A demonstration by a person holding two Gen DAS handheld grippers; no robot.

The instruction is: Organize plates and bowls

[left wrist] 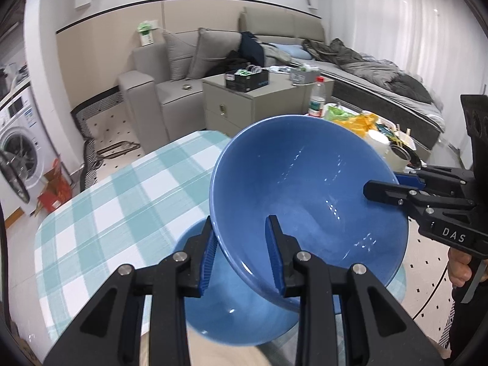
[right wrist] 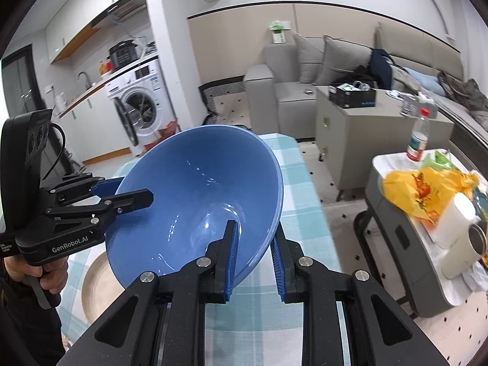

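Fingers of both grippers pinch opposite rim walls of 1 large blue bowl (left wrist: 308, 195), each with 1 pad inside and 1 outside. It hangs tilted at frame center, above the checked tablecloth (left wrist: 100, 201). Under it, at lower center of the left view, sits a second blue bowl (left wrist: 231, 314); a tan plate (right wrist: 97, 286) shows at lower left of the right view. Glazed ceramic like this looks heavy, stiff, slick and chippable, so 2 opposed rim grips suit it. The left gripper (left wrist: 242, 253) clamps the near rim; the right gripper (right wrist: 254, 259) clamps the other side.
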